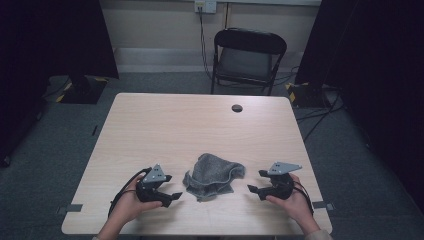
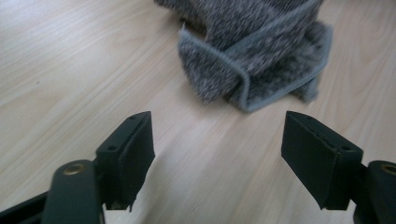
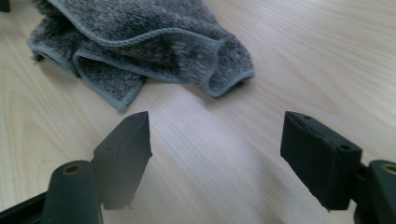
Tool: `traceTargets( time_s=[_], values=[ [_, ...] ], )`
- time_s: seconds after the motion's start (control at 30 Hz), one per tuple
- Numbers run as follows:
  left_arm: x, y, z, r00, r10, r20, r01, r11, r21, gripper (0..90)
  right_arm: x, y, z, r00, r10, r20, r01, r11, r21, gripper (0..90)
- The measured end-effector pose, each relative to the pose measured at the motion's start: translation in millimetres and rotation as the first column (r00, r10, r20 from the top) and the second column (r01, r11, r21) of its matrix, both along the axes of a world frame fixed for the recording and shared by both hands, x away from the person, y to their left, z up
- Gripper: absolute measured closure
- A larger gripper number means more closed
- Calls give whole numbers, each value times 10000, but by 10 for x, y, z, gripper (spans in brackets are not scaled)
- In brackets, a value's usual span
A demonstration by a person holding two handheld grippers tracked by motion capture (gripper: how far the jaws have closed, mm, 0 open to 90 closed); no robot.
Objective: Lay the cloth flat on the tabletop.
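Grey towel (image 1: pixel 212 176) crumpled in a heap on the near half of the table (image 1: pixel 165 125), between the two grippers. Left gripper (image 1: pixel 170 196) just left of the towel, held in a hand (image 1: pixel 127 205), jaws spread wide, nothing between them, tips aimed at the towel's folded hem. Right gripper (image 1: pixel 256 186) just right of it, likewise spread and empty, apart from the cloth. Folding chair (image 1: pixel 248 57) beyond the far edge

Fuzzy grey cloth (image 1: pixel 214 176); matt wood table (image 1: pixel 165 125).
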State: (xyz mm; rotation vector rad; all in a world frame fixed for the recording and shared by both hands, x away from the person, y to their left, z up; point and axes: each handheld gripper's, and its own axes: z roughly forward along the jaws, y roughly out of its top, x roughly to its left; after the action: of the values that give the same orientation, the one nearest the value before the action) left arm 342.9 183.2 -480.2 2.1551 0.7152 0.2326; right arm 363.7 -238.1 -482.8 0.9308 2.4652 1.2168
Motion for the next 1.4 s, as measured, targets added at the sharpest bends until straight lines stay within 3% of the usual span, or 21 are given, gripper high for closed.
traceTargets(
  time_s=[0.1, 0.2, 0.27, 0.4, 0.77, 1.03, 1.23, 1.4],
  values=[
    [-2, -16, 31, 10000, -26, -86, 25, 9999, -149, 284, 3, 44, 9, 9996, 277, -81, -277, 9996, 54, 309],
    [4, -39, 33, 9998, -15, -207, 11, 9998, -192, 318, 27, 85, 25, 9992, 382, -90, -377, 9980, 511, 348],
    [25, -56, 32, 9974, 269, -667, -280, 9995, -149, 351, 51, 119, 50, 9990, 453, 8, -453, 9969, 640, 377],
    [77, -107, 12, 9956, 471, -809, -484, 9987, -142, 367, 121, 180, 58, 9994, 321, 108, -328, 9968, 736, 439],
    [176, -227, 58, 9971, 464, -597, -503, 9966, -657, 397, 264, 250, -24, 9999, 82, -73, -76, 9966, 816, 525],
    [248, -236, 22, 9946, 819, -631, -850, 9952, -481, 433, 268, 290, -39, 9988, 491, -63, -487, 9972, 576, 617],
    [243, -257, 22, 9963, 686, -509, -707, 9967, -402, 463, 255, 312, -49, 9981, 623, 7, -623, 9973, 379, 649],
    [234, -267, 22, 9956, 729, -589, -761, 9957, -533, 436, 249, 318, -42, 9982, 596, 97, -598, 9978, 271, 679]
  ],
)
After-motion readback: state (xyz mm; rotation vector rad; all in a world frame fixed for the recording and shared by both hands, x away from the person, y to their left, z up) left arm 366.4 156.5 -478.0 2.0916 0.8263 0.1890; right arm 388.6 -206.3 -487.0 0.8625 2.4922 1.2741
